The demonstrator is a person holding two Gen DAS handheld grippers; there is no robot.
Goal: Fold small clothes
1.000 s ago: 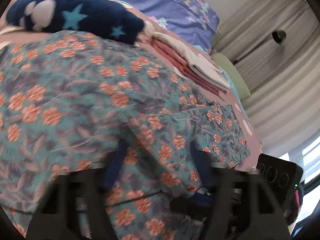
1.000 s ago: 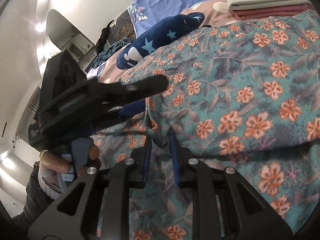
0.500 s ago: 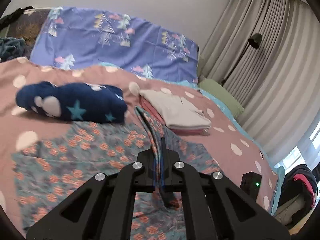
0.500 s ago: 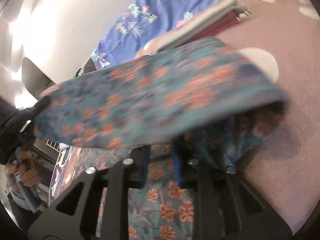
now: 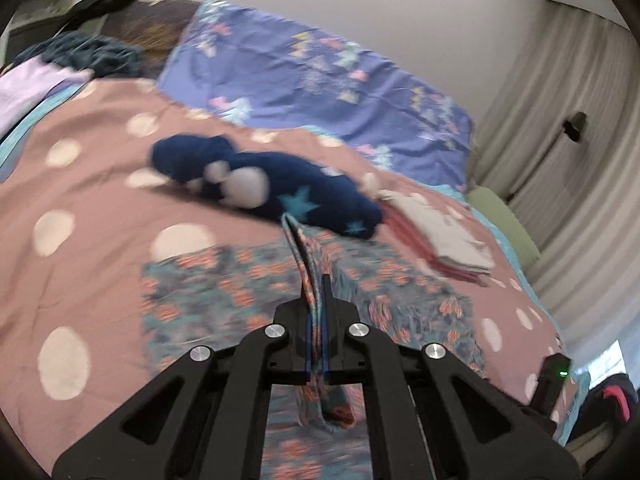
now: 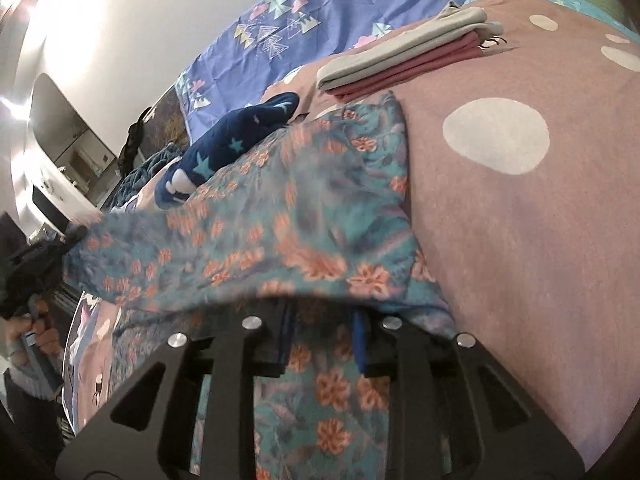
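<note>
A teal garment with orange flowers [image 5: 224,292] lies spread on the pink dotted bedspread [image 5: 80,168]. My left gripper [image 5: 317,300] is shut on a lifted edge of it, which runs up between the fingers. In the right wrist view the same garment [image 6: 288,220] is held up in a fold stretched across the view toward the left gripper [image 6: 36,272] at the far left. My right gripper [image 6: 322,344] sits under that fold; its tips are covered by the cloth and the blue pads stand apart.
A rolled dark blue starry garment [image 5: 276,188] lies beyond the floral one. A folded grey and pink stack [image 5: 444,240] sits to its right, also in the right wrist view [image 6: 408,60]. Purple pillows [image 5: 320,76] lie at the head. Curtains hang at right.
The left gripper has closed on the garment's edge and lifted it away from the bed. The fold now stretches between the two grippers; the right gripper's pads have spread apart.
</note>
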